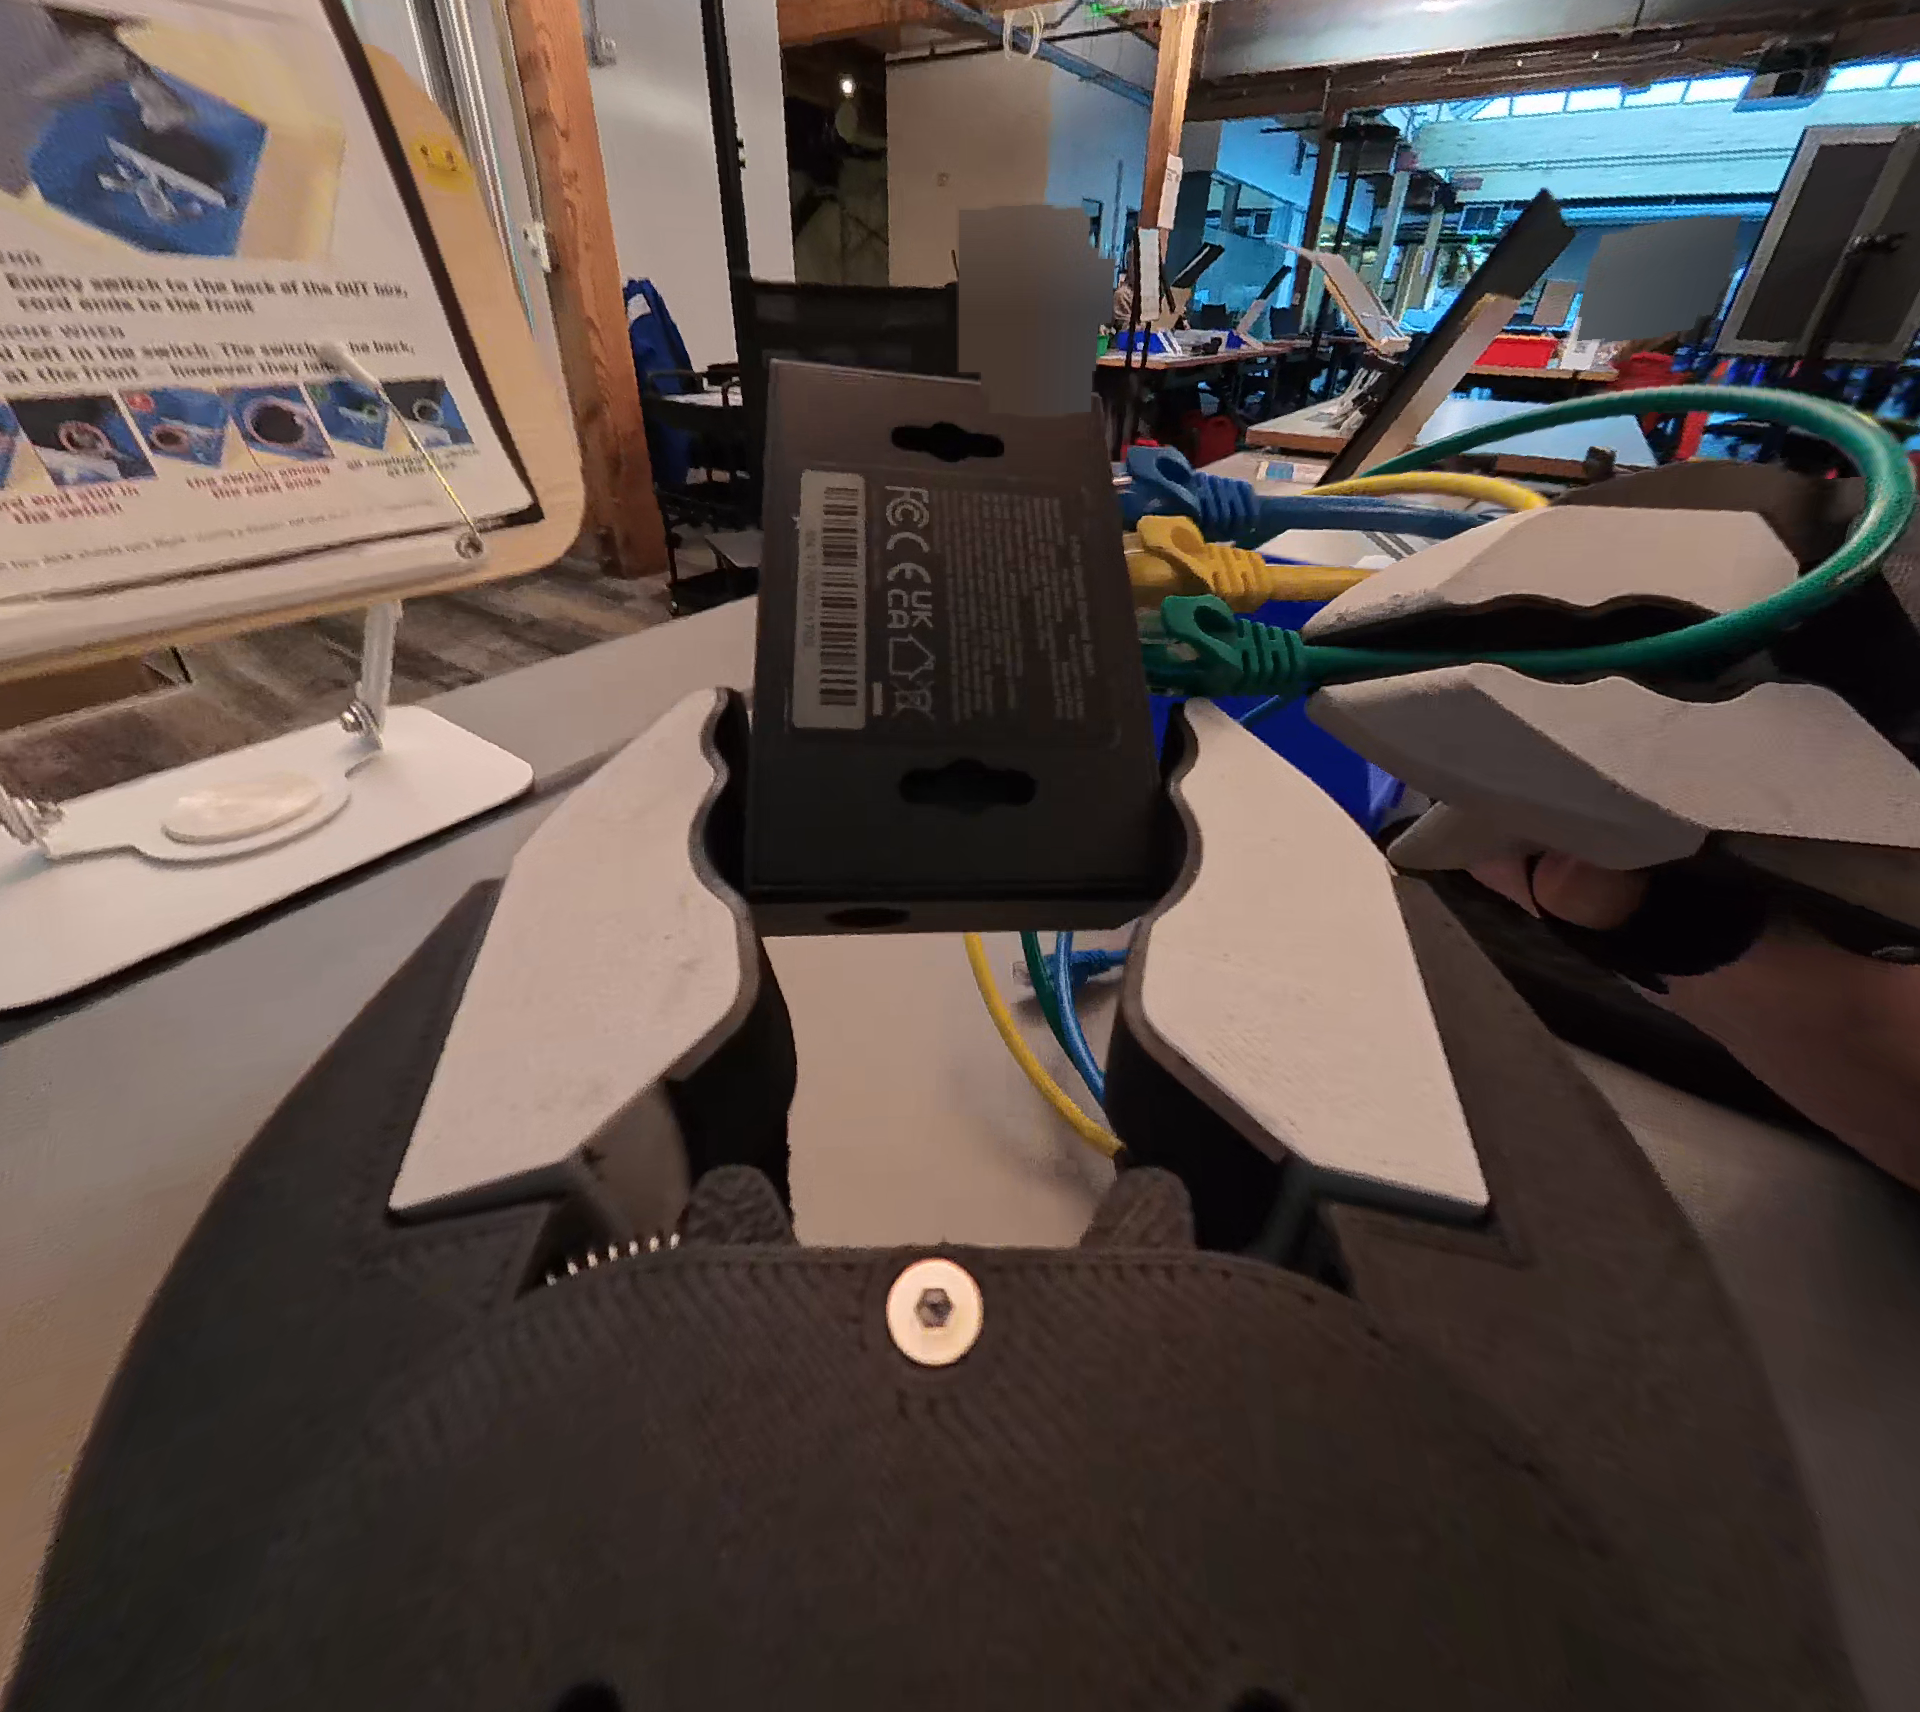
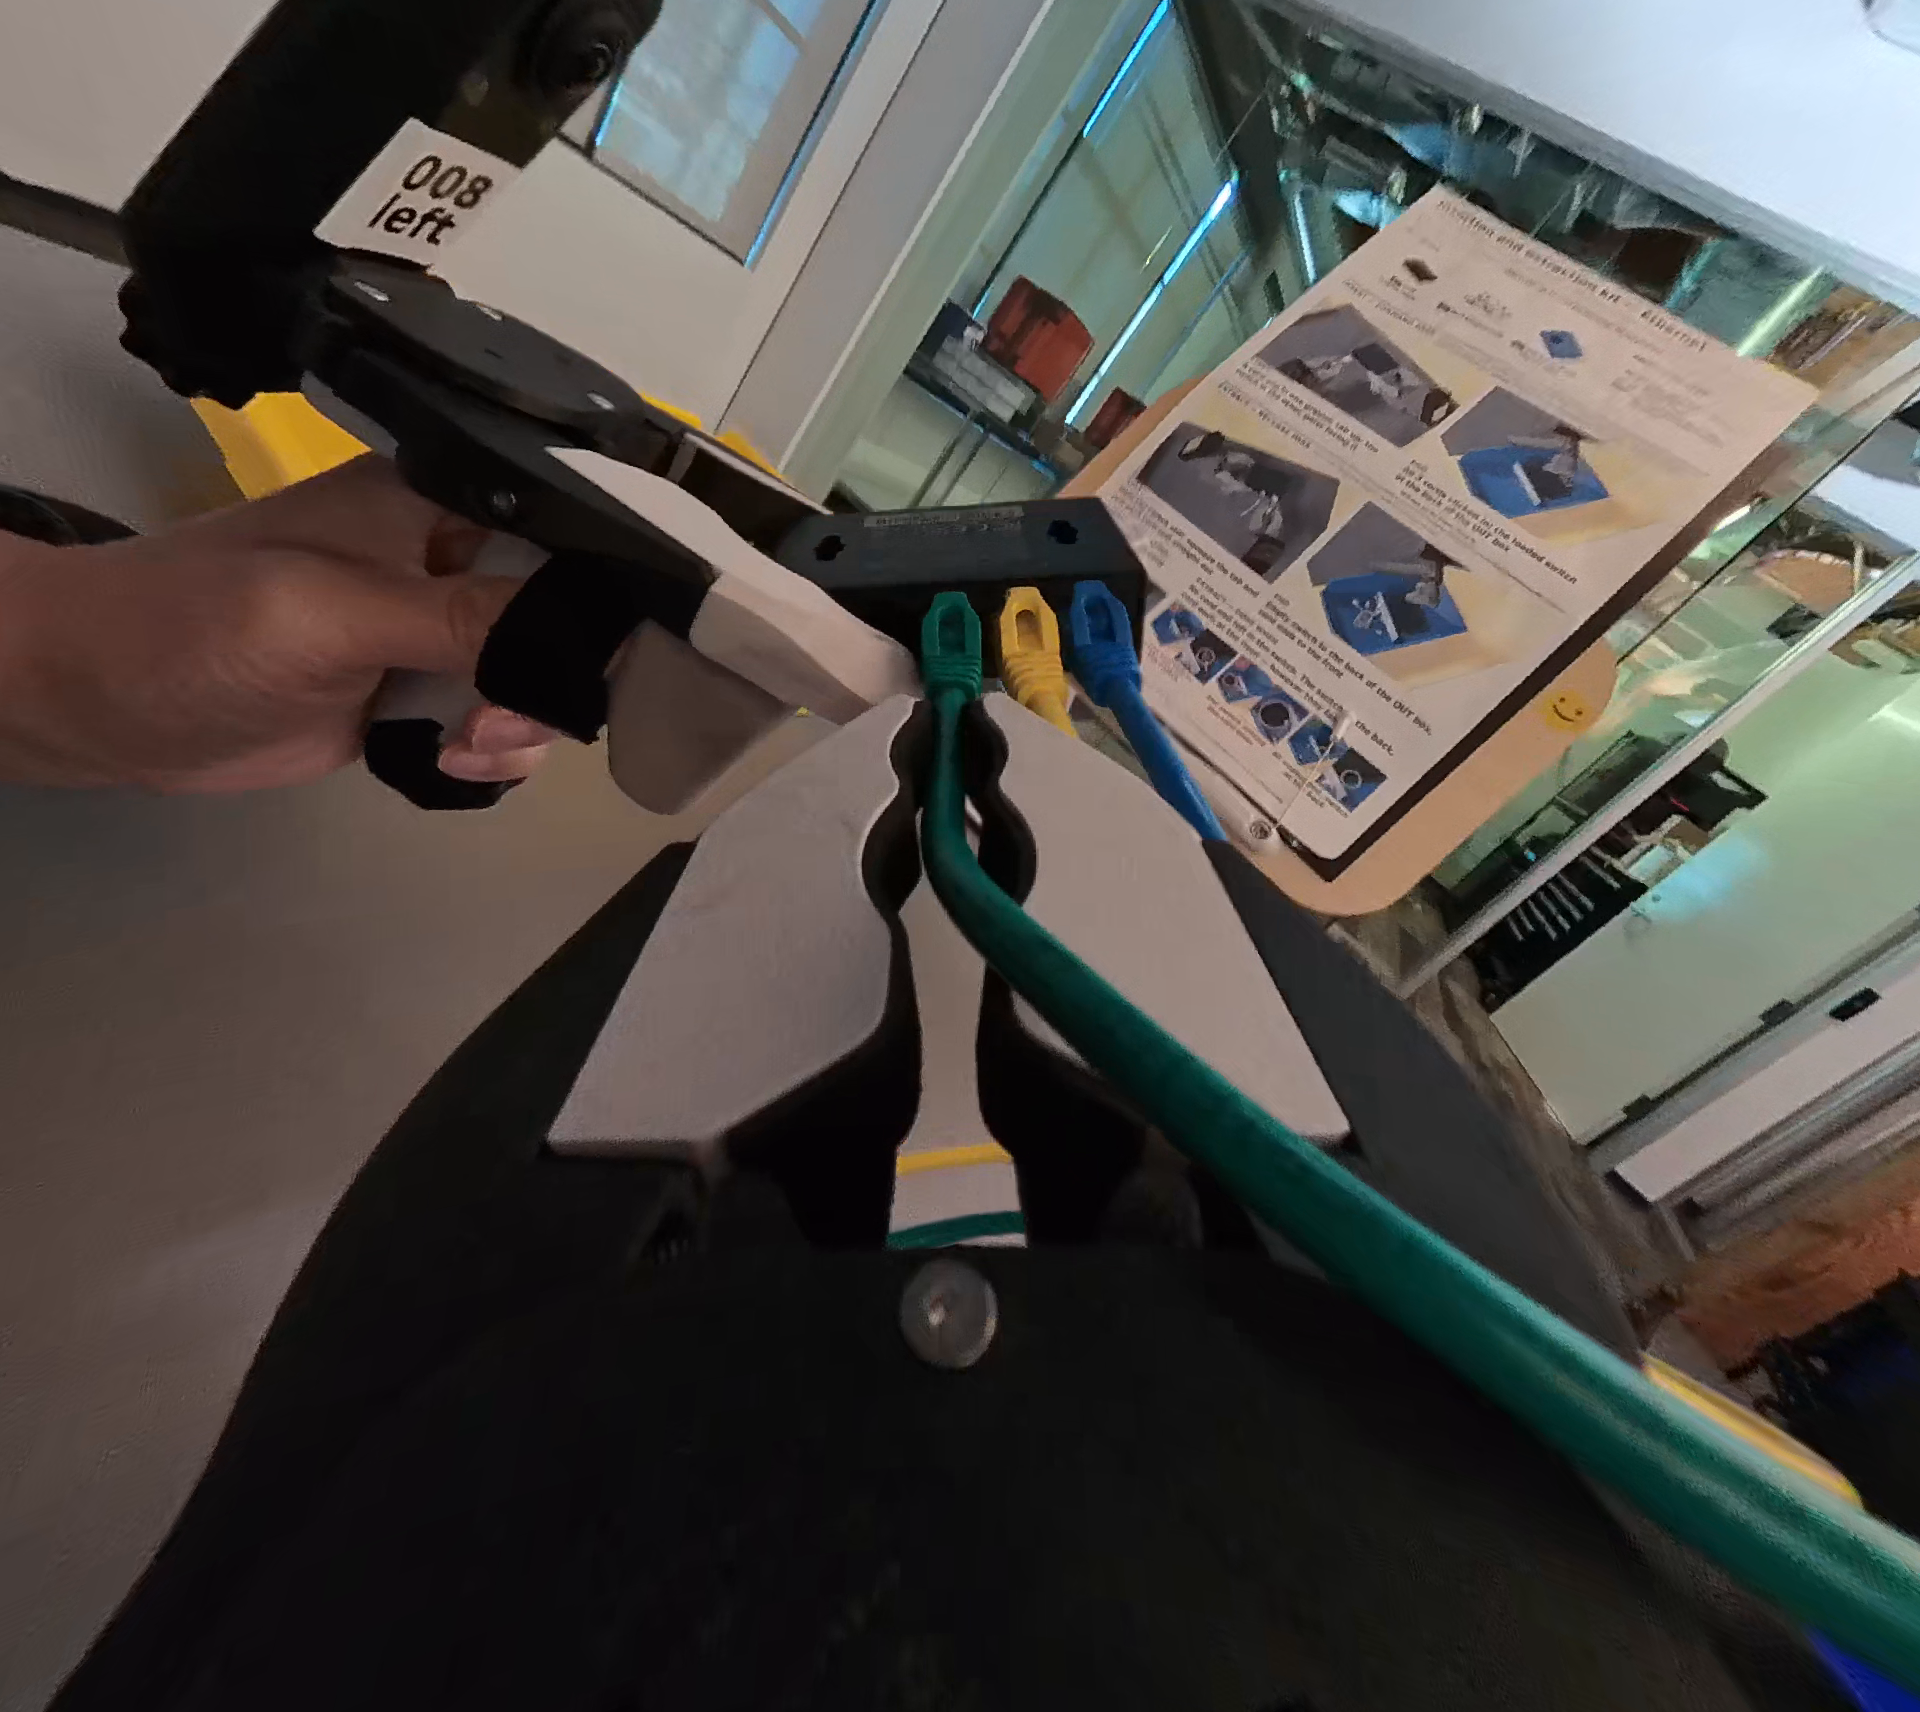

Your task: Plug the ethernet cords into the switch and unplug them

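Observation:
My left gripper (image 1: pixel 951 717) is shut on the black switch (image 1: pixel 951 623) and holds it above the table, underside with label facing me. Blue (image 1: pixel 1195 493), yellow (image 1: pixel 1210 566) and green (image 1: pixel 1231 649) ethernet plugs sit in its right side. My right gripper (image 1: pixel 1314 660) comes in from the right and is shut on the green cord just behind its plug. In the right wrist view my right gripper (image 2: pixel 951 717) clamps the green cord (image 2: pixel 1143 966) below the green plug (image 2: pixel 951 639); the yellow plug (image 2: pixel 1029 639) and blue plug (image 2: pixel 1101 634) sit beside it in the switch (image 2: pixel 956 545). The left gripper (image 2: pixel 790 623) holds the switch's left end.
An instruction sheet on a wooden stand (image 1: pixel 239 291) with a white base (image 1: pixel 260 815) stands at the left of the grey table (image 1: pixel 208 1195). A blue bin (image 1: pixel 1309 758) lies behind the switch. Loose yellow and blue cords (image 1: pixel 1039 1028) hang below it. The sheet also shows in the right wrist view (image 2: pixel 1455 540).

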Available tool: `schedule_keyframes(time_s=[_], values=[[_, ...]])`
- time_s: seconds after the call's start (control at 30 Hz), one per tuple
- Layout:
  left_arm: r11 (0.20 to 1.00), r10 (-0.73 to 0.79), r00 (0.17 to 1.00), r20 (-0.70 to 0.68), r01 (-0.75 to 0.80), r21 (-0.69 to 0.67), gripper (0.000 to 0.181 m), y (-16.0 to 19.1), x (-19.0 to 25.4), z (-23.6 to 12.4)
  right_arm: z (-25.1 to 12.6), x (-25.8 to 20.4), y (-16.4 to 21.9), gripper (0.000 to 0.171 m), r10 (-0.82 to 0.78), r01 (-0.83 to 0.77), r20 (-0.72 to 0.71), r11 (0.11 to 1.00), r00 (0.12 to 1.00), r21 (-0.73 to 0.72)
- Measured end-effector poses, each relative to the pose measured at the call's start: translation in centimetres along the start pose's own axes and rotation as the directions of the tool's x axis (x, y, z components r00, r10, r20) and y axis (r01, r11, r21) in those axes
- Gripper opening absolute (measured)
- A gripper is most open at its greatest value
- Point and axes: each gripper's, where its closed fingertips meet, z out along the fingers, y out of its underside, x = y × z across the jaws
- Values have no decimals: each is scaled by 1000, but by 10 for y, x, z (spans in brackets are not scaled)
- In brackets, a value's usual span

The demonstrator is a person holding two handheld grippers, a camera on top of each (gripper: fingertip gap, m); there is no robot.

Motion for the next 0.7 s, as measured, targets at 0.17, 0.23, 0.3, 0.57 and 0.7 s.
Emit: schedule_keyframes(time_s=[0.17,0.23,0.3,0.57,0.7], values=[[994,72,993,-91,-64,88,75,-21,20,-8,-15,-3,-26,7,-282,297,-127,948,951,117],[989,86,989,-116,-71,130,75,-27,26,-13,-19,-6,-33,7,-375,398,-173,908,911,129],[983,95,990,-101,-77,169,75,-29,26,-16,-18,-6,-32,7,-385,407,-169,904,908,128],[971,237,968,-86,-233,56,72,-18,27,-17,-19,1,-25,7,-305,319,-105,935,947,155],[988,151,982,-113,-145,58,75,-18,27,-18,-17,-3,-23,7,-327,337,-89,930,941,147]])
